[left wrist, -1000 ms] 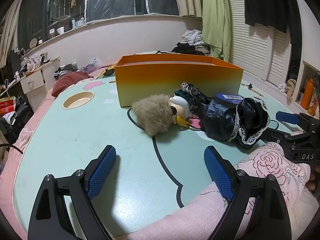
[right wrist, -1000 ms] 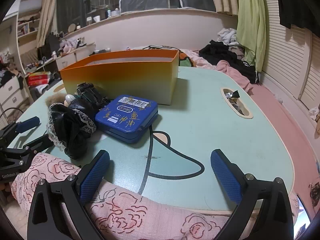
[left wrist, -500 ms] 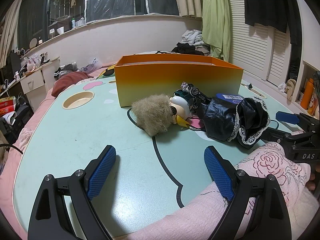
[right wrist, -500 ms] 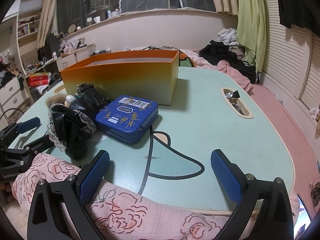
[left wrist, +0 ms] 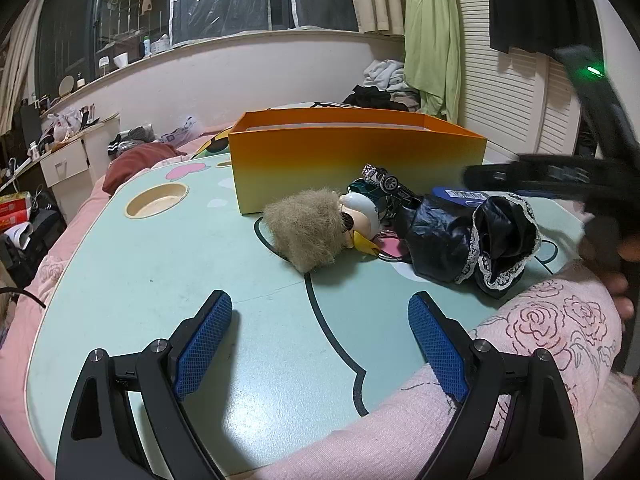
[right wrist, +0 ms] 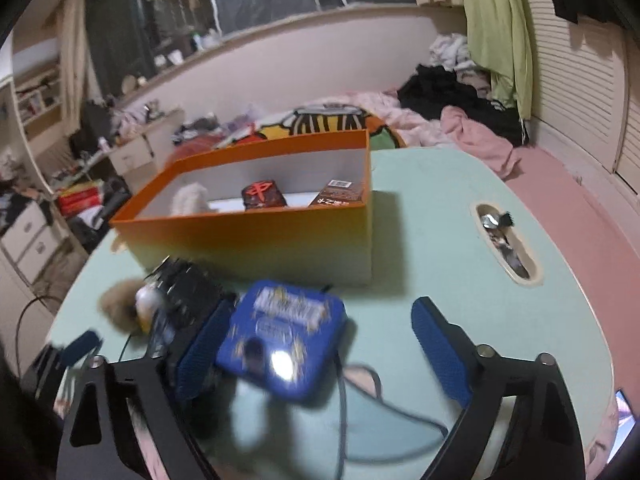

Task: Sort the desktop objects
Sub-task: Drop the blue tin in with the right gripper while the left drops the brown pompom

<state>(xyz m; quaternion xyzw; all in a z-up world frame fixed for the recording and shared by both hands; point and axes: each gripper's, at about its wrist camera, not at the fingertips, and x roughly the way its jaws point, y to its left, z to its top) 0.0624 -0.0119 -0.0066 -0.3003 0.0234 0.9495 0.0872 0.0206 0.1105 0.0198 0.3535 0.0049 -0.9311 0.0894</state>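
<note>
On the mint green table (left wrist: 160, 280) a pile lies before an orange box (left wrist: 356, 160): a furry toy (left wrist: 308, 232), a toy car (left wrist: 384, 184), a black lace cloth (left wrist: 472, 240) and a blue tin (left wrist: 456, 194). My left gripper (left wrist: 320, 304) is open over bare table, short of the pile. My right gripper (right wrist: 320, 308) hovers over the blue tin (right wrist: 280, 332), which lies between its closing jaws. The left pad is near the tin's edge and the right pad is well clear of it. The orange box (right wrist: 256, 240) holds a dark tile (right wrist: 264, 196), a brown packet (right wrist: 340, 194) and something white.
A round cup hole (left wrist: 158, 202) is sunk in the table's far left. An oval slot (right wrist: 506, 244) with small bits is at its right. A pink rose-print quilt (left wrist: 540, 332) covers the near edge. Bedding, clothes and drawers surround the table.
The right gripper has swung forward and up over the pile, so the blue tin now lies between its fingers and the box's inside shows. Its jaws have narrowed a little. The left gripper is unmoved.
</note>
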